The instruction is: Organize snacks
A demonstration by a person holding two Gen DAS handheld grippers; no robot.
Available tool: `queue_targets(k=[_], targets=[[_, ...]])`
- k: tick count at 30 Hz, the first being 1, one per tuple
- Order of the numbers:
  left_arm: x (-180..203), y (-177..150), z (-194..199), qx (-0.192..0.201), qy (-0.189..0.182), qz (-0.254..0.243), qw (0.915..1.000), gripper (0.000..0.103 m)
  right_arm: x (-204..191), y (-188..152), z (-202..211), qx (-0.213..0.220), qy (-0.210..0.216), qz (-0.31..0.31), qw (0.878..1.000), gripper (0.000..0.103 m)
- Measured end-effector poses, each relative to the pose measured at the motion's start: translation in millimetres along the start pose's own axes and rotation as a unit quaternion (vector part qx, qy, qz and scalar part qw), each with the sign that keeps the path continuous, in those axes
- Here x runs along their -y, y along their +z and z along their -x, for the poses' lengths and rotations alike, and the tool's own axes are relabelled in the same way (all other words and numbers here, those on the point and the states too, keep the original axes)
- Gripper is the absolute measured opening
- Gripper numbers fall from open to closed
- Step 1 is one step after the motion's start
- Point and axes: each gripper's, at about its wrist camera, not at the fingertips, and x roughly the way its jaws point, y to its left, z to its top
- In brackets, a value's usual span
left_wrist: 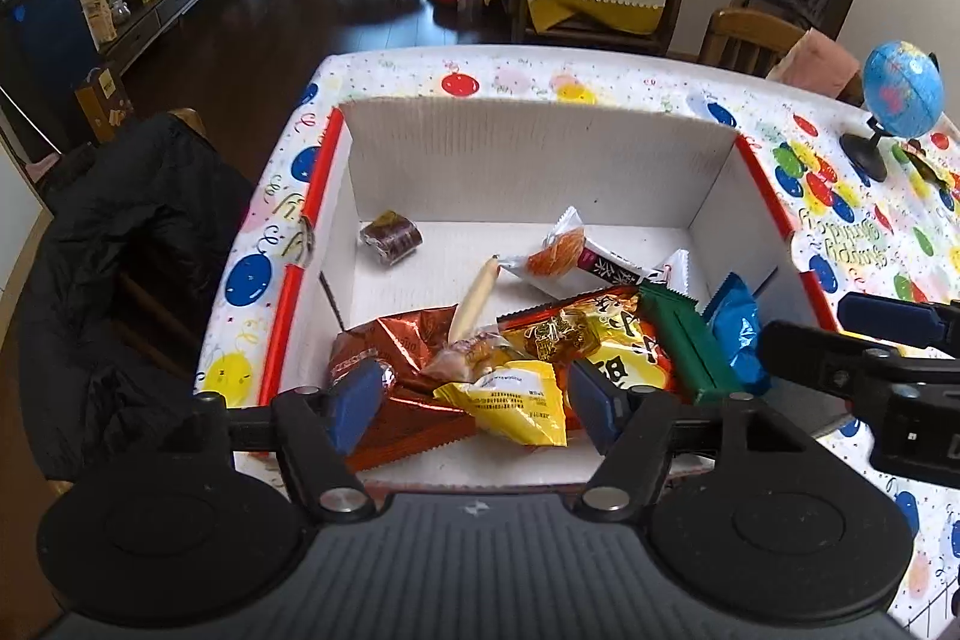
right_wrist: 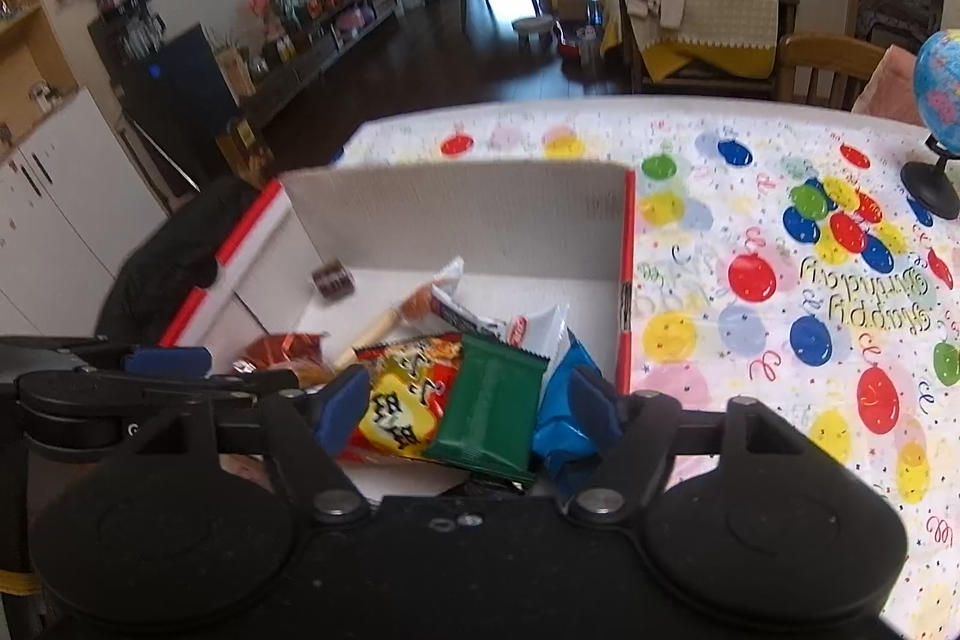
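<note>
Snacks are seen piled at near end of cardboard box (left_wrist: 540, 160): yellow pkt (left_wrist: 516, 403), green wrapper (right_wrist: 489, 409), blue pkt (right_wrist: 561, 433), brown roll (left_wrist: 391, 236) alone toward far wall. Left gripper (left_wrist: 474, 409) and right gripper (right_wrist: 468, 412) are held over that near end, fingers apart, nothing clamped. Risk, as judged: w/ grippers crowded side by side, a collision or a wrapper snagged and dragged over box rim.
</note>
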Motion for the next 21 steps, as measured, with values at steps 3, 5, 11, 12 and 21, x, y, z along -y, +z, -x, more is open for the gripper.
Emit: queue_targets(k=[3, 5, 11, 12, 21], targets=[[1.2, -1.4, 16.1, 0.016, -0.002, 0.000, 0.9999, 0.075, -2.7, -0.6, 16.3, 0.021, 0.009, -0.001, 1.000, 0.083], [1.1, -2.6, 28.1, 0.029, -0.005, 0.002, 0.9996, 0.078, -5.1, -1.2, 26.2, 0.033, 0.012, 0.001, 0.999, 0.084], [2.6, -6.9, 57.2, 0.056, -0.013, 0.005, 0.9984, 0.085, -8.3, -4.3, 53.4, 0.066, 0.022, -0.002, 0.998, 0.097], [3.1, -6.8, 61.6, 0.060, -0.015, 0.006, 0.9981, 0.086, -9.0, -5.4, 57.7, 0.071, 0.022, -0.002, 0.997, 0.101], [10.3, -20.6, 96.4, 0.081, -0.017, 0.008, 0.9965, 0.093, -11.3, -16.4, 87.8, 0.099, 0.023, -0.008, 0.995, 0.103]])
